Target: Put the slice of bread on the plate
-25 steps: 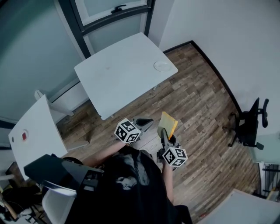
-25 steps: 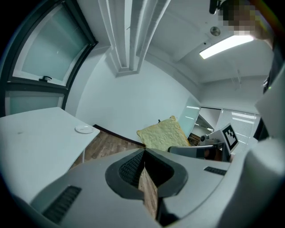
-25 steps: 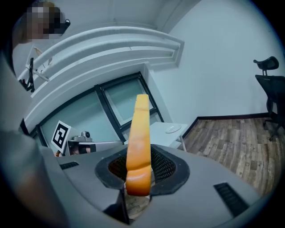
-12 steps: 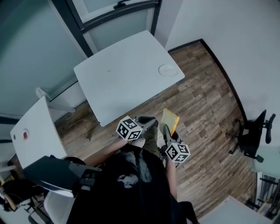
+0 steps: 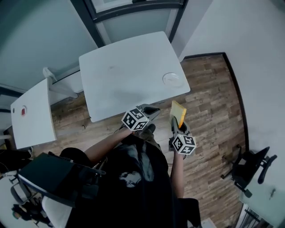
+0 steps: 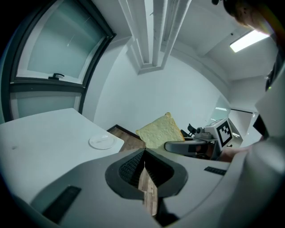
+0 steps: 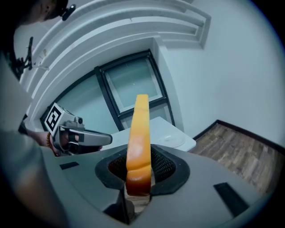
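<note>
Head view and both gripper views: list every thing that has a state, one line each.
bread: gripped on edge, upright, in the air, not yet over the table
plate: empty, flat on the table near its corner
right claw: shut on the bread
left claw: shut, holding nothing

White table (image 5: 120, 75) beside a dark-framed window (image 5: 133, 9), wood-plank floor (image 5: 213, 102), black office chair (image 5: 247, 171) — lower right, near the wall
</note>
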`<state>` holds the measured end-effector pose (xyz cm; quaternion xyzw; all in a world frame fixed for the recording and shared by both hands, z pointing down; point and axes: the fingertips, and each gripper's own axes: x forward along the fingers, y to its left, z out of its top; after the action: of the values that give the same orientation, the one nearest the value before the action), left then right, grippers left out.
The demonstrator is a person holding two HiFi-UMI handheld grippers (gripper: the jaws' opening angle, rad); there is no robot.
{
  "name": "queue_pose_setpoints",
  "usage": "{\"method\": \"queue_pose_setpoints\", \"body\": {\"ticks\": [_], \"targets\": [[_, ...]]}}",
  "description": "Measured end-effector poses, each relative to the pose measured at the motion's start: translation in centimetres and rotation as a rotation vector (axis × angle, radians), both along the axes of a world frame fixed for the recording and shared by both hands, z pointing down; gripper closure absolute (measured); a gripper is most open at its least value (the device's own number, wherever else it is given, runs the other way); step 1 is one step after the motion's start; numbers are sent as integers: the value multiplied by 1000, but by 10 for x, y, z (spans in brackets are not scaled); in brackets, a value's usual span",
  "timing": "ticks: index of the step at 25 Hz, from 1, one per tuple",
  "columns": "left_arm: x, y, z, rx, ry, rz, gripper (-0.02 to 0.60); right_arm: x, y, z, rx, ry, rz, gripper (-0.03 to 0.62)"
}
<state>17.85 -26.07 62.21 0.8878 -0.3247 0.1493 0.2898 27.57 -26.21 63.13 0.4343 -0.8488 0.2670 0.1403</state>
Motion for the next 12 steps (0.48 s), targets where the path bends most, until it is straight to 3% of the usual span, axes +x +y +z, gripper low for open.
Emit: {"method": "queue_pose_setpoints", "body": {"ticks": [4,12], "targets": [[-3,-31,23,-38,-17,-57,575,5,-70,33,85,237,-129,491],[-18,-94,78,-113,-41,-146,575,-23,-167,102,110,576,-374,491]]}}
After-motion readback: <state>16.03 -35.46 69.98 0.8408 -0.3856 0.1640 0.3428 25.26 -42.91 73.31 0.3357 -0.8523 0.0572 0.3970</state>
